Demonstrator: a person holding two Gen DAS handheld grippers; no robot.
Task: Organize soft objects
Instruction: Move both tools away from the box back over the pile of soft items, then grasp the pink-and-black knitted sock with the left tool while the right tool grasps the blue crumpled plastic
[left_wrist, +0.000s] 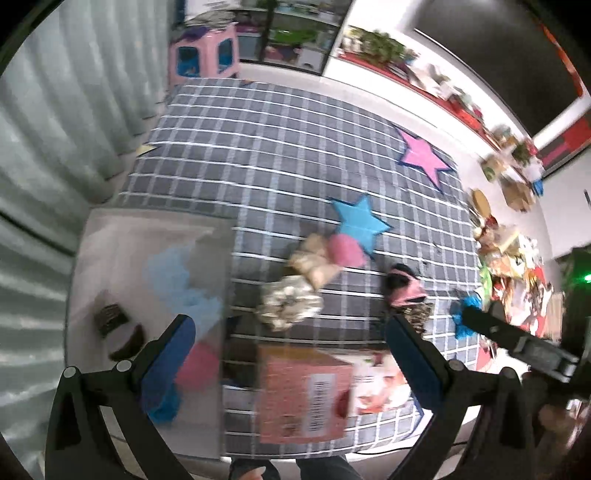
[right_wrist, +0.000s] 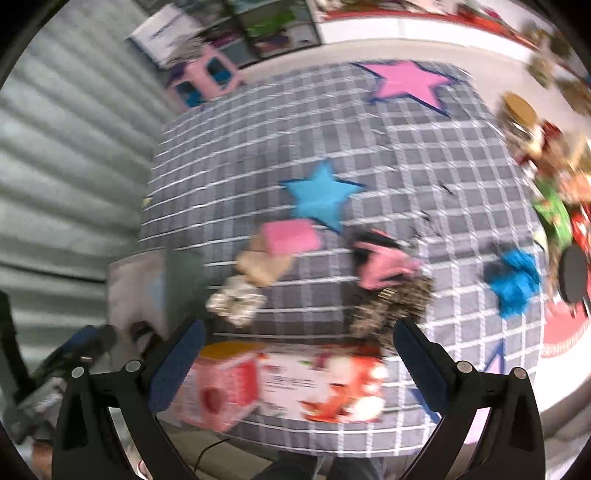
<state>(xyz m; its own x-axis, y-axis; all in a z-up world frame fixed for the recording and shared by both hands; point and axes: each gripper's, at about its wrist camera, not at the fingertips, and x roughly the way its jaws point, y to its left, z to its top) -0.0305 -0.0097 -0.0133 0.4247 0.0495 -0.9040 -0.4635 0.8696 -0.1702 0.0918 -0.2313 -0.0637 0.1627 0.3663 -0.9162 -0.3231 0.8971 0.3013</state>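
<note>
Soft items lie on a grey checked rug (left_wrist: 295, 147): a pink sponge (left_wrist: 345, 249), a beige sponge (left_wrist: 314, 262), a cream scrunchie (left_wrist: 290, 304), a pink-and-black scrunchie (left_wrist: 402, 282), a leopard one (right_wrist: 391, 306) and a blue one (right_wrist: 513, 282). A clear bin (left_wrist: 155, 280) at the left holds blue and pink soft pieces. My left gripper (left_wrist: 291, 350) is open above the rug's near edge, over a pink carton (left_wrist: 303, 395). My right gripper (right_wrist: 299, 354) is open over the same carton (right_wrist: 280, 391). The pink sponge (right_wrist: 291, 236) and cream scrunchie (right_wrist: 236, 301) show ahead of it.
A pink stool (left_wrist: 203, 55) stands beyond the rug. A pile of mixed clutter (left_wrist: 517, 266) lines the rug's right edge. A grey curtain (left_wrist: 55, 147) hangs at the left. Blue (left_wrist: 360, 219) and pink (left_wrist: 423, 155) stars mark the rug.
</note>
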